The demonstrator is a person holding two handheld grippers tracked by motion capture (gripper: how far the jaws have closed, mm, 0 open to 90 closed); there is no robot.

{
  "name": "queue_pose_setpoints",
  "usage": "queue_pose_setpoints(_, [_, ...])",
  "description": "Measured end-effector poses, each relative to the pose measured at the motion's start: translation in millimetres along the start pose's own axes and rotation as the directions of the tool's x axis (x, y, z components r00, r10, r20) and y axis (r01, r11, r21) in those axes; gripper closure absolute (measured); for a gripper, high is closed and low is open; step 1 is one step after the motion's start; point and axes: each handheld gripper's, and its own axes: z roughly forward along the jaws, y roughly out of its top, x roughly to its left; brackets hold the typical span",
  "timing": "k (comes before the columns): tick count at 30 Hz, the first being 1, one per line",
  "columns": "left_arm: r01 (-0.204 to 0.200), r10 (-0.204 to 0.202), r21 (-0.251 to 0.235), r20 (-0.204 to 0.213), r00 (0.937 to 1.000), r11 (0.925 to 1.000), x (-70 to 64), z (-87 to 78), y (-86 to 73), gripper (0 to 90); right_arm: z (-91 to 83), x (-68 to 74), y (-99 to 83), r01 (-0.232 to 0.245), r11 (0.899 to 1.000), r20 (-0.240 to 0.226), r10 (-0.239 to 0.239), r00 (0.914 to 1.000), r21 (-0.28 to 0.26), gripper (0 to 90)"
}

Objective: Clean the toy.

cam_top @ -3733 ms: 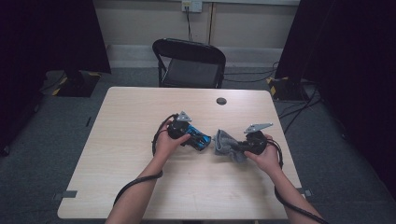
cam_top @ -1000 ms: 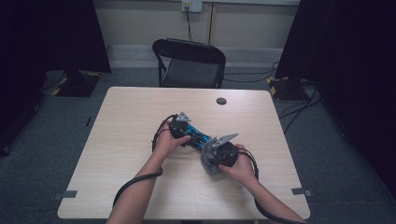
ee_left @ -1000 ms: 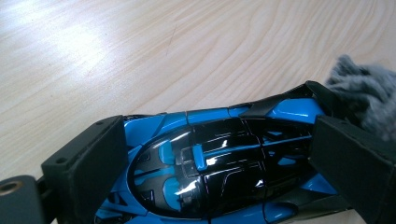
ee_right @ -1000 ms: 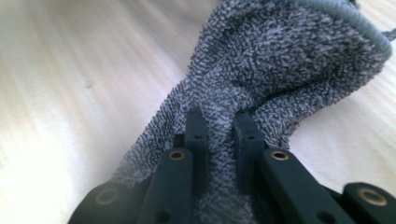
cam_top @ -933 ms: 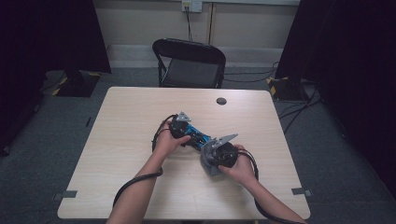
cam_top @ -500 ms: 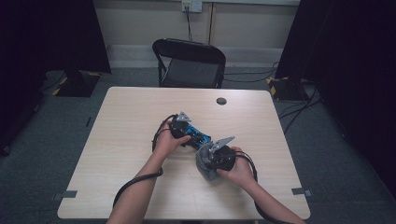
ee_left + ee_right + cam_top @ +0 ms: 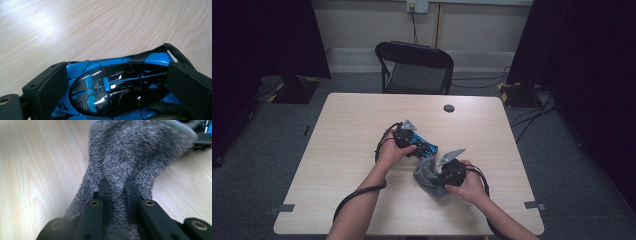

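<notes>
Blue and black, a glossy toy car [image 7: 120, 87] is clamped across its body between the two black jaws of the left gripper [image 7: 117, 87] in the left gripper view, one jaw pressed to each flank, with the car filling the lower half of that frame and pale wood grain running above it. In the high view the same toy car [image 7: 423, 148] is seen just left of the centre of the frame, resting on the light wooden table [image 7: 352, 130], and the left gripper [image 7: 412, 141] is held over it by the person's left hand [image 7: 388, 151], whose forearm enters from the bottom edge. A grey terry cloth [image 7: 130, 157] is pinched in the right gripper view: a fold of it is squeezed between the nearly closed jaws of the right gripper [image 7: 117, 192] at lower centre, and the rest of it is spread toward the top of the frame, where a sliver of the car is glimpsed at the upper right corner. In the high view the cloth [image 7: 426, 175] is bunched on the table just below and right of the car, its upper edge touching or nearly touching the car's end, and the right gripper [image 7: 443, 176] is held at the cloth's right side by the right hand [image 7: 469, 182]. A black folding chair [image 7: 414, 67] is set behind the table at upper centre, and a small dark round object [image 7: 449, 108] is left on the tabletop near its far edge.
</notes>
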Motion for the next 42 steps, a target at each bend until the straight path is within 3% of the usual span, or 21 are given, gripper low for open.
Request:
queue_pose_setpoints(6, [0.004,-0.004,-0.001,0.001,1.0000,1.0000,-0.5,0.2,0.0,4.3,-10.6,0.5,-2.6,0.014,1.000,0.011,-0.014,0.9998,-0.010,79.4])
queue_pose_setpoints(11, [0.006,-0.006,-0.003,0.002,1.0000,1.0000,-0.6,0.3,0.0,4.3,-26.3,-6.4,-10.3,-0.010,0.999,0.015,0.010,0.9998,-0.031,79.4])
queue_pose_setpoints(18, [0.009,-0.009,-0.001,0.003,1.0000,1.0000,-0.6,0.4,0.2,4.3,-58.3,-26.3,-21.6,-0.073,0.993,0.032,0.076,0.9966,-0.094,79.4])
queue_pose_setpoints(23, [0.005,-0.005,0.004,0.003,1.0000,1.0000,-0.4,0.1,0.4,4.3,-72.8,-41.3,-23.6,-0.110,0.988,0.089,0.120,0.9887,-0.109,79.4])
queue_pose_setpoints(28, [0.007,-0.007,0.001,0.004,1.0000,1.0000,-0.6,0.4,0.3,4.3,-75.9,-63.2,-26.2,-0.172,0.976,0.130,0.189,0.9733,-0.130,79.4])
queue_pose_setpoints(32, [0.006,-0.006,0.002,0.005,1.0000,1.0000,-0.7,0.6,0.6,4.3,-74.4,-81.1,-26.8,-0.234,0.958,0.166,0.261,0.9509,-0.166,79.4])
queue_pose_setpoints(35, [0.005,-0.005,0.000,0.006,1.0000,1.0000,-0.5,0.7,0.5,4.3,-69.4,-89.6,-22.9,-0.259,0.950,0.204,0.293,0.9342,-0.176,79.4])
queue_pose_setpoints(42, [0.004,-0.004,-0.001,0.006,1.0000,1.0000,-0.7,0.6,0.3,4.3,-41.6,-97.0,-10.3,-0.269,0.945,0.285,0.314,0.9058,-0.185,79.3])
